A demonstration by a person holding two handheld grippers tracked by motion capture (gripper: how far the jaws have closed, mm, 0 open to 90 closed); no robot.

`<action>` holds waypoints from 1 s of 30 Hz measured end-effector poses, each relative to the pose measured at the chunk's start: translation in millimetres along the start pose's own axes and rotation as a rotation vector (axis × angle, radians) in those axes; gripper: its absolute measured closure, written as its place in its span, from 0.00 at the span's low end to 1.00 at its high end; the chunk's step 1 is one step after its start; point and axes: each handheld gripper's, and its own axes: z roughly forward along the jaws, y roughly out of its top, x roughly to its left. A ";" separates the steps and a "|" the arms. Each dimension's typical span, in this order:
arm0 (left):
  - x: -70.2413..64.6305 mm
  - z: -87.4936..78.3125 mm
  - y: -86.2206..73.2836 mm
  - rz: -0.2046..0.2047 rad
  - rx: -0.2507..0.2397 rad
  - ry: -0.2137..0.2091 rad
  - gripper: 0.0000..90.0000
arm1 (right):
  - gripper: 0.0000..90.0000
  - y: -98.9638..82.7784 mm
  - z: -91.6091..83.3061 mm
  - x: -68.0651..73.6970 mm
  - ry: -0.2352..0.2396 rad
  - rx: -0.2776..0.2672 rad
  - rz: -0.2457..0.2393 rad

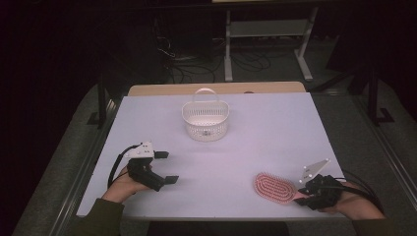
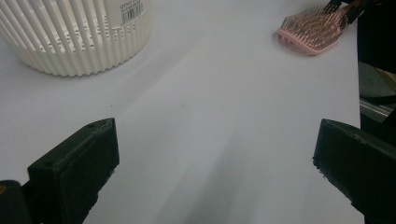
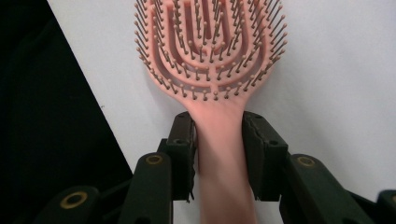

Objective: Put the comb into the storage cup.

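Observation:
A pink hairbrush (image 1: 274, 188) lies bristles up on the white table (image 1: 275, 128) near the front right edge. My right gripper (image 1: 301, 195) is at its handle end. In the right gripper view my right gripper (image 3: 219, 126) has both black pads against the sides of the hairbrush (image 3: 210, 46) handle. My left gripper (image 1: 167, 167) rests at the front left, jaws wide apart with nothing between them. The left gripper view looks past my left gripper (image 2: 215, 154) over bare table to the hairbrush (image 2: 313, 30) at the far right.
A white slatted basket (image 1: 205, 120) with an upright handle stands at the table's middle back; the same basket (image 2: 70, 42) is at the upper left of the left gripper view. A dark floor, cables and a metal frame lie beyond the table.

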 end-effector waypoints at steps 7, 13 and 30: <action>0.3 -0.2 -0.1 0.000 -0.001 0.000 0.00 | 0.76 3.0 1.1 0.5 0.001 0.011 -0.010; 0.5 -0.9 -0.1 -0.001 -0.003 0.002 0.00 | 0.77 3.9 1.1 -0.6 0.012 0.013 -0.003; 0.9 -0.6 -0.3 -0.002 -0.004 0.002 0.00 | 0.77 4.4 -2.2 -6.8 0.025 -0.086 0.038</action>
